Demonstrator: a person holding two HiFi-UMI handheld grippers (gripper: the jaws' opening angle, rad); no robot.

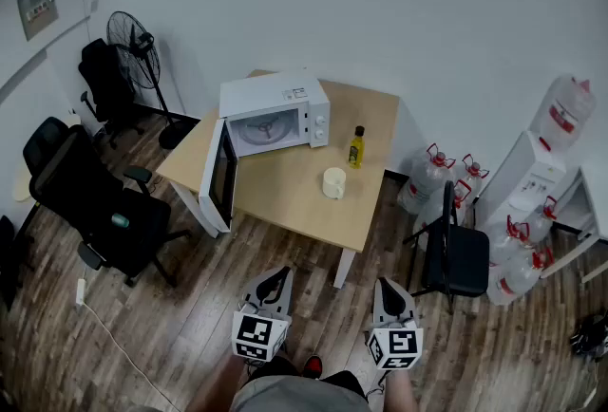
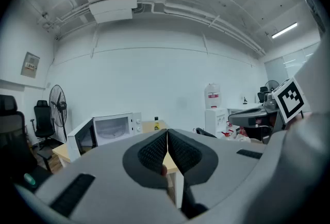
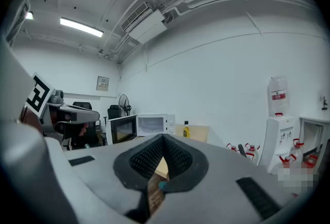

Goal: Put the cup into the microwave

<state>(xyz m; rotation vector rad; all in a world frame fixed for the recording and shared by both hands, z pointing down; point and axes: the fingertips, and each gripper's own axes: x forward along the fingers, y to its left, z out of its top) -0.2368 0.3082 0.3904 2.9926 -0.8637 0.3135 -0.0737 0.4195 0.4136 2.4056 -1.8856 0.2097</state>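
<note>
A white cup (image 1: 333,182) stands on the wooden table (image 1: 285,201), to the right of the front of a white microwave (image 1: 275,114) whose door (image 1: 218,177) hangs open to the left. Both grippers are held low near the person's body, well short of the table. My left gripper (image 1: 281,275) is shut with nothing in it, and its pads meet in the left gripper view (image 2: 167,134). My right gripper (image 1: 384,285) is also shut and empty (image 3: 163,138). The microwave (image 2: 113,127) (image 3: 149,125) shows far ahead in both gripper views. The jaws hide the cup there.
A yellow oil bottle (image 1: 356,147) stands behind the cup. Black office chairs (image 1: 95,201) and a fan (image 1: 136,45) are on the left. On the right are a black chair (image 1: 454,253), several water jugs (image 1: 427,177) and a water dispenser (image 1: 532,175). A white cable (image 1: 114,334) lies on the floor.
</note>
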